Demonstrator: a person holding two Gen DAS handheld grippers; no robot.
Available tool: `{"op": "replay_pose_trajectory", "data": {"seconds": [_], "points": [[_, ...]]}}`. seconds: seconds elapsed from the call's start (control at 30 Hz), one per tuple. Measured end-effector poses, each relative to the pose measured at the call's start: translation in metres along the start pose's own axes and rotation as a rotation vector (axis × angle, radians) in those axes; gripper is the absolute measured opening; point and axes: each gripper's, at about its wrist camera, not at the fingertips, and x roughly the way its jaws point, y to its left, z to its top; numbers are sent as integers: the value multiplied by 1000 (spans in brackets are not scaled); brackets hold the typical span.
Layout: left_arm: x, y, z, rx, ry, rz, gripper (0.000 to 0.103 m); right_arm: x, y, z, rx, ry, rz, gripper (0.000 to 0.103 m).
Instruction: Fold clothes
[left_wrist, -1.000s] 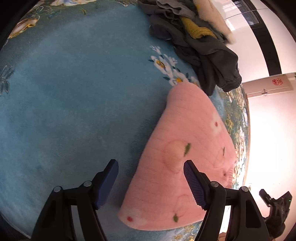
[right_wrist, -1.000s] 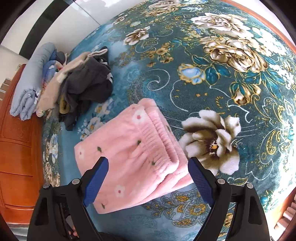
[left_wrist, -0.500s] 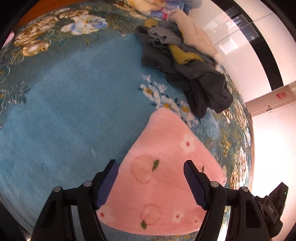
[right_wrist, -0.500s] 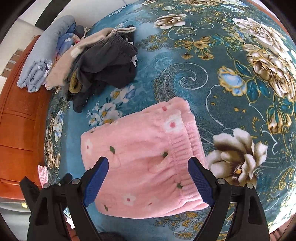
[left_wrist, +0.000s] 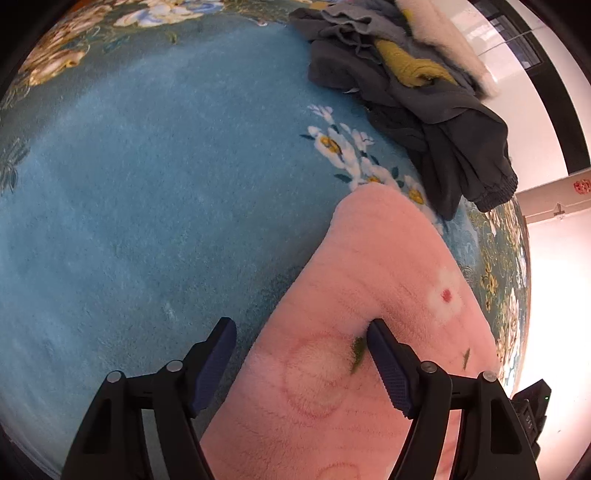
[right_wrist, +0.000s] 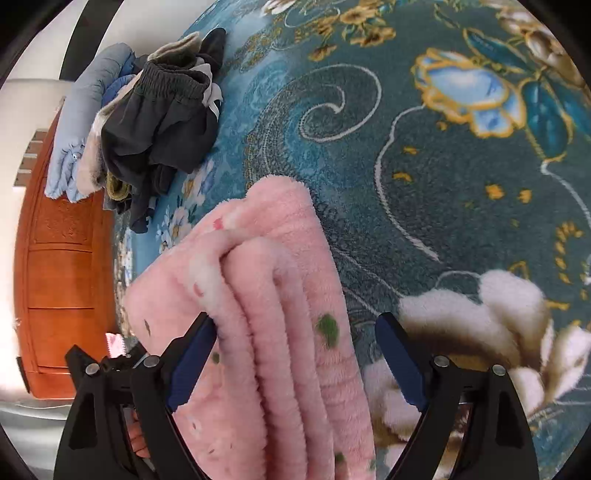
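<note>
Both tongs stand with their jaws apart and grip nothing. Between the fingers of the left gripper (left_wrist: 301, 363) lies the near edge of the folded pink fleece garment with small flower and fruit prints (left_wrist: 373, 332); its right fingertip presses into the pile, while its left one sits over the blue floral carpet (left_wrist: 147, 206) just beside the cloth. Seen from the right gripper (right_wrist: 295, 354), the same garment shows its stacked, ribbed folds running forward between the fingers, the left finger touching the top layer.

The step looks like taking hold of the bundle at both ends. To do it well, each gripper should go low enough to catch all layers, then close evenly so no fold slips out.

Plush and thick, the garment lies flat on top, with rounded fold edges. Ahead of both grippers, apart from it, waits the heap of dark grey, yellow and pale clothes (left_wrist: 417, 85).
</note>
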Motion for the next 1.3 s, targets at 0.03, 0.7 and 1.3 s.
{"op": "replay_pose_trajectory", "data": {"seconds": [0.03, 0.7, 1.3], "points": [[5, 2, 1, -27, 11, -17, 78, 2, -2, 1, 6, 4, 15, 87], [9, -88, -23, 173, 127, -178, 22, -38, -12, 21, 53, -35, 181, 38], [113, -275, -142, 518, 429, -207, 27, -229, -172, 77, 200, -299, -186, 38]]}}
